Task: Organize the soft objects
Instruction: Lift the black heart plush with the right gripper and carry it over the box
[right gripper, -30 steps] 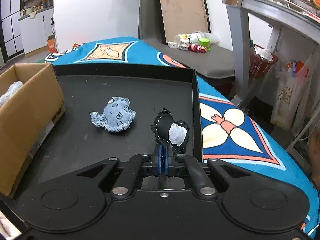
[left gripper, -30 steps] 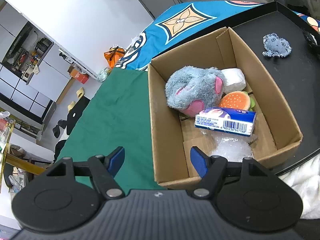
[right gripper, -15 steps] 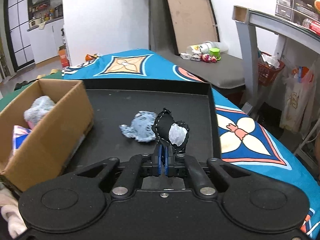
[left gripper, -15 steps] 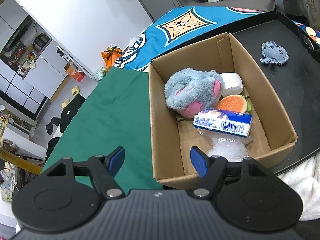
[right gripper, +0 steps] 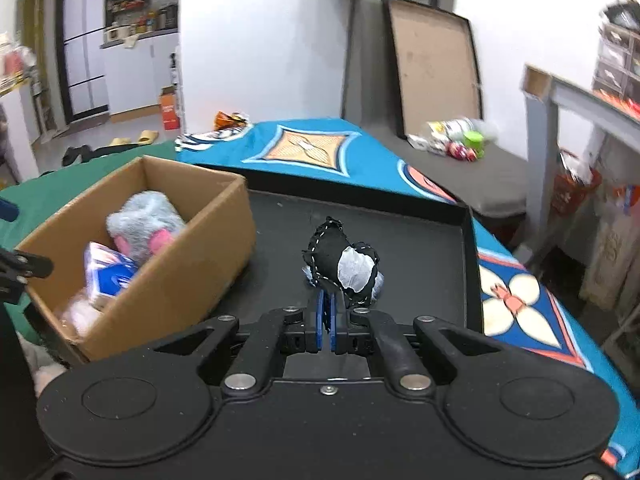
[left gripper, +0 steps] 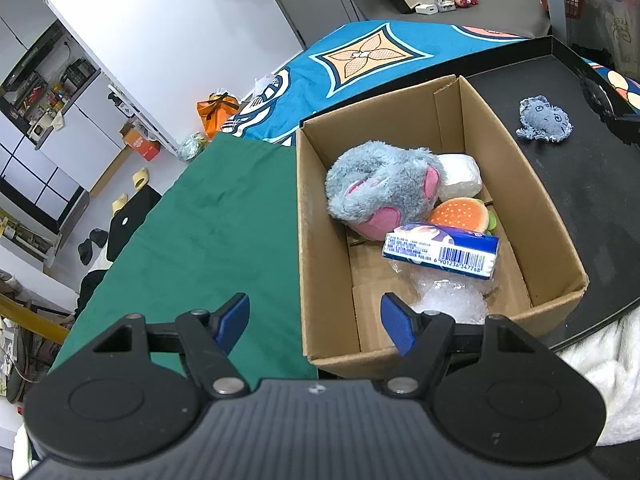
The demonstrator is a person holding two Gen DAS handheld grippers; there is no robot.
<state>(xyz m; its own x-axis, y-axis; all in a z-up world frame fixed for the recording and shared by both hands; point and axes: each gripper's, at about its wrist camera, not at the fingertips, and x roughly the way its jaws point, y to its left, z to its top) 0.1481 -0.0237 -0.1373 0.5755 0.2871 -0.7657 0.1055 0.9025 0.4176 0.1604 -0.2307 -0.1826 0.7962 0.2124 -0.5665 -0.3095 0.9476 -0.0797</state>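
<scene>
An open cardboard box [left gripper: 320, 216] [right gripper: 188, 280] stands on the black tray [left gripper: 600, 208] [right gripper: 400, 236]. Inside lie a grey and pink plush [left gripper: 384, 188] [right gripper: 140, 220], a white pack [left gripper: 460, 172], an orange burger toy [left gripper: 460, 214], a blue tissue pack [left gripper: 440, 250] [right gripper: 108, 272] and clear plastic wrap [left gripper: 452, 300]. My left gripper [left gripper: 314, 318] hangs open over the box's near corner, holding nothing. My right gripper [right gripper: 326, 304] is shut on a black and white fabric toy [right gripper: 340, 264], lifted above the tray. A denim plush [left gripper: 544, 120] lies on the tray; the right wrist view mostly hides it behind the held toy.
A green cloth [left gripper: 208, 232] covers the surface left of the box, a blue patterned cloth [left gripper: 360, 56] [right gripper: 312, 148] lies beyond. White fluffy fabric [left gripper: 608, 380] sits at the tray's near edge. A grey bench with small items [right gripper: 460, 144] stands behind.
My right gripper has lifted the black and white toy and swung left toward the box, which now fills more of its view. The left gripper has barely shifted.
</scene>
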